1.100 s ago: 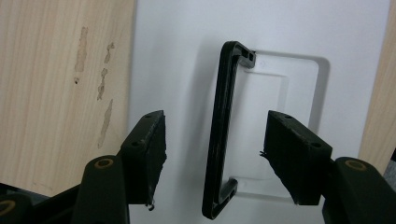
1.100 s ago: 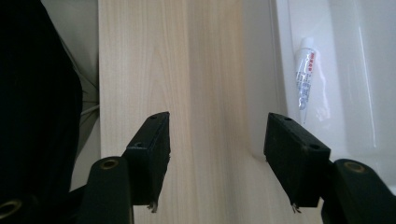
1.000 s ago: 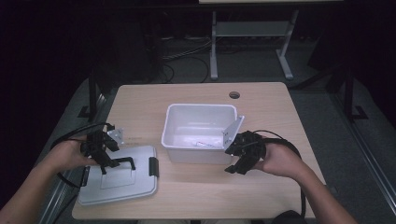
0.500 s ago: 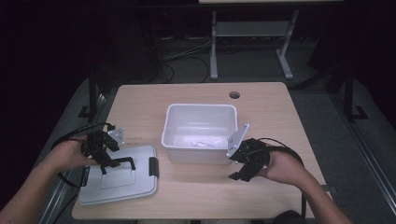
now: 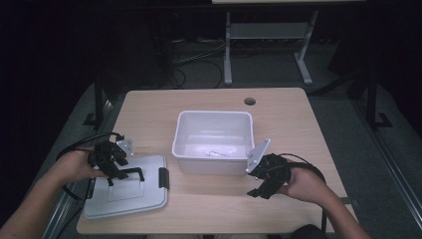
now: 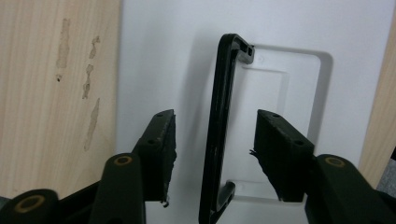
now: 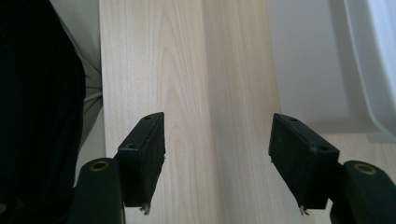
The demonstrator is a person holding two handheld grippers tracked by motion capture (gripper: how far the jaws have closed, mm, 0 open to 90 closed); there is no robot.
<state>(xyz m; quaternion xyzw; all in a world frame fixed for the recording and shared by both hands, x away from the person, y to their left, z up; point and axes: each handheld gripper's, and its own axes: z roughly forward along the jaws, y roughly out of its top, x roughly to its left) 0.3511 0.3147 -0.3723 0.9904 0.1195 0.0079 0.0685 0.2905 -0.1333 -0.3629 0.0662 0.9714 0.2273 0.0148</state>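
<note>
The light wooden desk stands in a dark room, with a grey floor and cables behind it. At its near left lies a white bin lid; the left gripper has just been closing its fingers around the lid's black handle, with gaps on both sides. The right gripper hovers open and empty, near right of the white bin.

White lid, flat on table, black handle raised
</note>
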